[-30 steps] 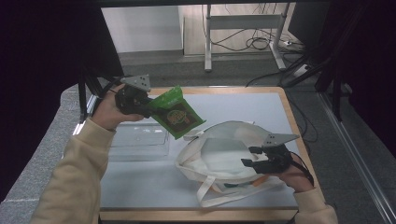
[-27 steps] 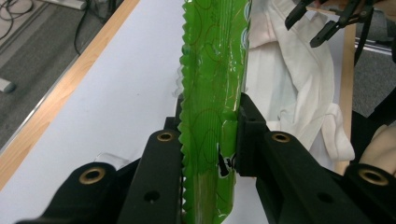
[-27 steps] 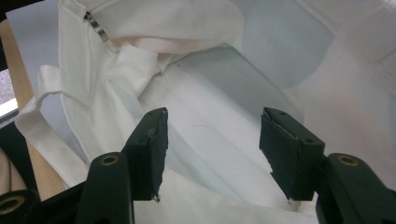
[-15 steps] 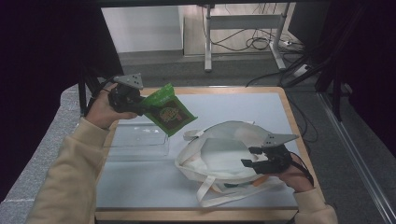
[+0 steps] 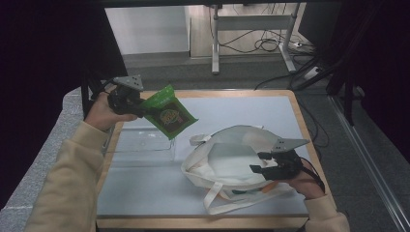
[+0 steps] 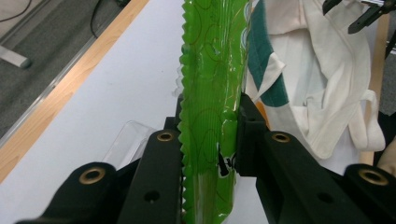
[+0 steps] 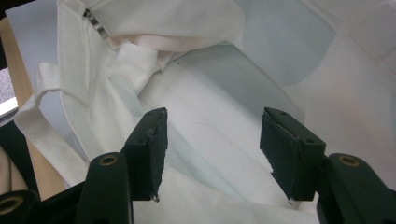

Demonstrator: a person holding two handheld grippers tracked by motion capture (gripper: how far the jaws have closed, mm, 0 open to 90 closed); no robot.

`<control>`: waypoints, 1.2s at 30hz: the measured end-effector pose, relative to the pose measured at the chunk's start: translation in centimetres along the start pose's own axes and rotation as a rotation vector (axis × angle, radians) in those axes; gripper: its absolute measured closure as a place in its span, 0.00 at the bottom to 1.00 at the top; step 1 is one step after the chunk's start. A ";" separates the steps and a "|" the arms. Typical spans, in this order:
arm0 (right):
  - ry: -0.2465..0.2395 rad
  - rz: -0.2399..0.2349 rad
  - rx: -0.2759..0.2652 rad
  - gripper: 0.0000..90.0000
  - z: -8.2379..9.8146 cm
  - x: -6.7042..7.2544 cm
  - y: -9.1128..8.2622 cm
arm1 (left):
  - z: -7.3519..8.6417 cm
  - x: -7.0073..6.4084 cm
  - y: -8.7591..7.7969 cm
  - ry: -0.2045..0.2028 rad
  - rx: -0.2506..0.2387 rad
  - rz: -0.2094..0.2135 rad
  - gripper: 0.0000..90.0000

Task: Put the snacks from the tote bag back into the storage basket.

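Green crinkly plastic snack packet (image 5: 168,114) hangs clamped in the left hand-held gripper (image 5: 137,107) above the desk (image 5: 241,108), needing carrying into the cream cloth tote bag (image 5: 232,164), where the right hand-held gripper (image 5: 263,163) gapes empty.

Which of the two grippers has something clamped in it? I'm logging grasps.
The left gripper: its fingers pinch a green snack packet in the air. The right gripper stands open over the white cloth bag.
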State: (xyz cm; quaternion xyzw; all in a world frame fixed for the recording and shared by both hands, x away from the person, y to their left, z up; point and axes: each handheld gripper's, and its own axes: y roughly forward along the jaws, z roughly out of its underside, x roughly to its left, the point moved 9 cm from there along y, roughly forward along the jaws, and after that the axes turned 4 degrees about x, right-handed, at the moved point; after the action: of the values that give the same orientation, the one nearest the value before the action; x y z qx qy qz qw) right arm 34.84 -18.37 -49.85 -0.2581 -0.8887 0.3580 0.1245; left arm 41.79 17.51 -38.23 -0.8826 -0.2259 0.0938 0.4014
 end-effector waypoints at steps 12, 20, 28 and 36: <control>0.000 -0.002 0.003 0.46 0.0 0.0 0.1 | 0.5 1.2 -0.4 -0.020 0.014 -0.020 0.84; -0.001 -0.001 0.003 0.46 0.0 0.0 0.1 | 0.9 1.8 -0.7 -0.032 0.022 -0.033 0.84; 0.000 -0.001 0.005 0.46 0.1 0.0 0.1 | 1.3 2.6 -1.0 -0.049 0.029 -0.050 0.84; 0.001 -0.001 0.007 0.46 0.1 0.0 0.2 | 1.8 3.4 -1.2 -0.070 0.030 -0.056 0.85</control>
State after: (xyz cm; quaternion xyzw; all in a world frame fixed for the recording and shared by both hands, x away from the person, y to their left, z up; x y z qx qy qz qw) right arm 34.87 -18.35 -50.04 -0.2574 -0.8875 0.3609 0.1257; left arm 43.79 21.02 -38.49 -0.8659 -0.2631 0.1166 0.4090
